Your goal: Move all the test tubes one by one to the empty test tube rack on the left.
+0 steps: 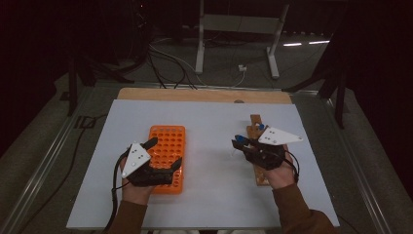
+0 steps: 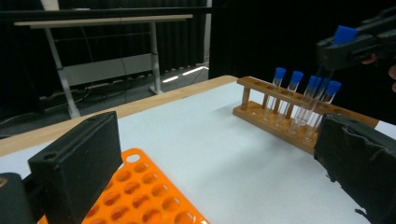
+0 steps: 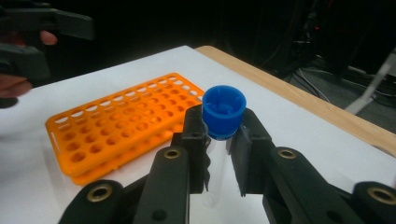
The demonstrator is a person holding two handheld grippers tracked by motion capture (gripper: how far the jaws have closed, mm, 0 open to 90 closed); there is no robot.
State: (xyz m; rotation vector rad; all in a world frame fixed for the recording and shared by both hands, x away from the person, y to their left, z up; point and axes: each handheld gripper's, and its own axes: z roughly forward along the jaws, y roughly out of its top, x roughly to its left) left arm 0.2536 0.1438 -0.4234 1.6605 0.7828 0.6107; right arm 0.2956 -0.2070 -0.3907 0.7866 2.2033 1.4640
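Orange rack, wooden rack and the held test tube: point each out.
orange rack (image 1: 168,141), high view, its holed top.
wooden rack (image 2: 273,126), left gripper view, its base rail.
test tube (image 3: 223,109), right gripper view, its blue cap.

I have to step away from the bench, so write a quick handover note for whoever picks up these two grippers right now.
Right gripper: shut on a blue-capped test tube, held just under the cap, above the white mat between the two racks.
Left gripper: open, nothing between the jaws, over the orange rack.
Wooden rack: on the right side of the mat, four capped tubes standing in it.
Orange rack: every hole in view is empty.
Done: one tube lifted clear of the wooden rack.
Left: probably seat this tube in the orange rack, then bring over the other four.
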